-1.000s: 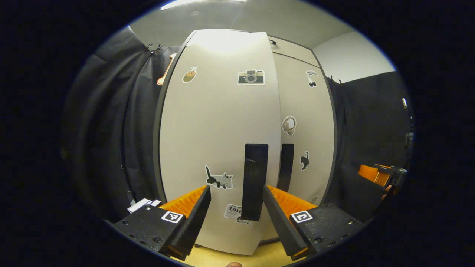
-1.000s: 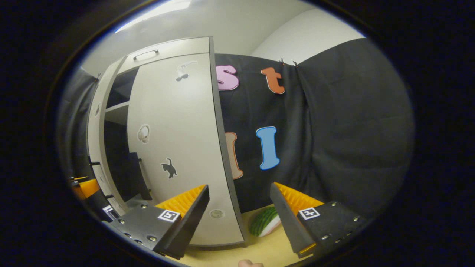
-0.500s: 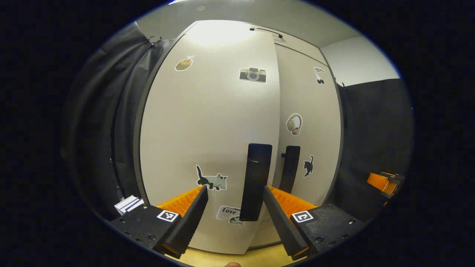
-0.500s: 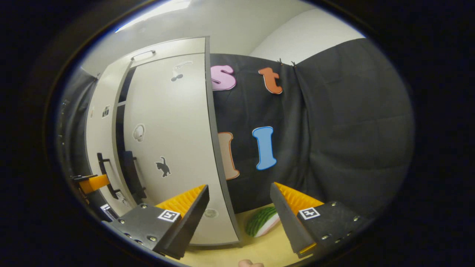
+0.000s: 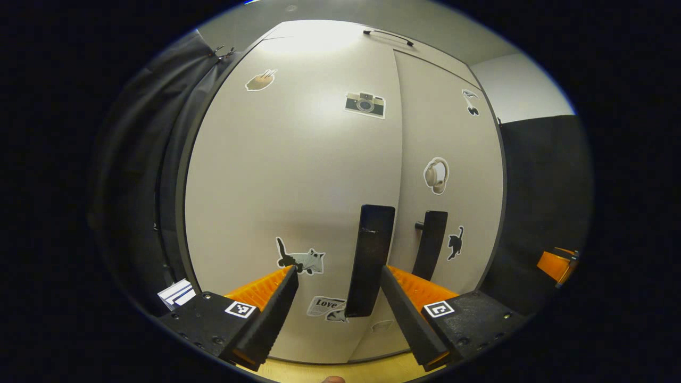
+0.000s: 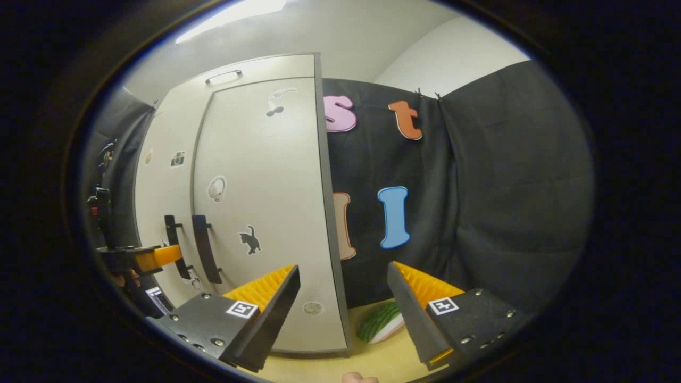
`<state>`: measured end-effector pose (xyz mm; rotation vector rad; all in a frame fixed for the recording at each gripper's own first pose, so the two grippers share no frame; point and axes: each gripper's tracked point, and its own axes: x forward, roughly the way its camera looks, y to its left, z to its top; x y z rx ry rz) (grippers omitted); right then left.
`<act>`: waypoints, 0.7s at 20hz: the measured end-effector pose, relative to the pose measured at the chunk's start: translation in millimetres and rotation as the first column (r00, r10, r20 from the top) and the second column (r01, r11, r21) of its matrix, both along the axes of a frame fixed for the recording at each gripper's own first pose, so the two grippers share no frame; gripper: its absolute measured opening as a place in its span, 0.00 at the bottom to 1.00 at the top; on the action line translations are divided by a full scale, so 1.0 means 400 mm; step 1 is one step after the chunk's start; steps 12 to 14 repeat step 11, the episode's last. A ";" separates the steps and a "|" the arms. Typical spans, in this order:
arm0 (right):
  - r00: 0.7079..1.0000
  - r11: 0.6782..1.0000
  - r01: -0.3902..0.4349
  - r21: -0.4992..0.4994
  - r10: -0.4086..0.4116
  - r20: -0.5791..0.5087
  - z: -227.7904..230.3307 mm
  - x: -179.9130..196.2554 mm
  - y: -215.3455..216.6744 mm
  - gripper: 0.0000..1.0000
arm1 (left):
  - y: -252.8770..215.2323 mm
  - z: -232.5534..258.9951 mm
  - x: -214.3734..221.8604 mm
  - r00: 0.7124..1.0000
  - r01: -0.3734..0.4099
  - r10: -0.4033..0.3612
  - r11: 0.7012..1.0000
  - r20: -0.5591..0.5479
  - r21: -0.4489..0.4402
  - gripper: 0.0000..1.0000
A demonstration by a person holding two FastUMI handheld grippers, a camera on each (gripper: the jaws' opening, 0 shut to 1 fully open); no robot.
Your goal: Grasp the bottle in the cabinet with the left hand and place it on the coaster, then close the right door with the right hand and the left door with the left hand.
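The pale cabinet stands with both doors flat against its front. In the left gripper view, the left door (image 5: 292, 175) is close ahead, its dark vertical handle (image 5: 371, 259) between the fingers of my open left gripper (image 5: 336, 282), which are not pressing on it. The right door (image 5: 452, 159) and its handle (image 5: 430, 243) lie just beyond. In the right gripper view, my right gripper (image 6: 343, 284) is open and holds nothing, a short way off the right door (image 6: 260, 213). The left gripper (image 6: 135, 259) appears by the handles (image 6: 205, 255) at far left.
A green-striped, watermelon-like object (image 6: 379, 321) lies on the yellow tabletop (image 6: 330, 367) right of the cabinet. White cards (image 5: 176, 292) sit low at the cabinet's left. Black cloth walls flank the cabinet on both sides.
The left door swung inward until flush with the right door, closing the dark gap. My left gripper followed it forward with the handle between its fingers. The right gripper barely moved.
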<state>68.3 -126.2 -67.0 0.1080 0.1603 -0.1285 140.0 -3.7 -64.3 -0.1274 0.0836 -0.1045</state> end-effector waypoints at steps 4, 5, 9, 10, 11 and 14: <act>0.999 0.999 -0.051 -0.003 0.051 -0.004 0.053 -0.008 0.047 1.00 | 0.001 0.029 -0.035 0.999 -0.006 0.006 1.000 -0.032 0.010 0.98; 0.998 0.998 -0.065 -0.009 0.065 0.013 0.090 -0.009 0.060 1.00 | 0.000 0.057 -0.057 1.000 -0.005 0.005 1.000 -0.028 -0.005 0.96; 0.988 0.992 -0.120 -0.039 0.123 0.098 0.258 0.012 0.118 0.97 | -0.003 0.229 -0.151 0.999 0.004 -0.003 0.999 0.045 -0.040 0.95; 0.984 0.990 -0.136 -0.041 0.140 0.114 0.294 0.011 0.132 1.00 | -0.003 0.277 -0.174 0.997 0.004 -0.002 1.000 0.072 -0.030 0.94; 0.980 0.987 -0.153 -0.044 0.157 0.126 0.327 0.012 0.146 0.97 | -0.003 0.319 -0.194 0.995 0.000 0.002 1.000 0.095 -0.016 0.94; 0.980 0.987 -0.153 -0.044 0.157 0.126 0.327 0.012 0.146 0.97 | -0.003 0.319 -0.194 0.995 0.000 0.002 1.000 0.095 -0.016 0.94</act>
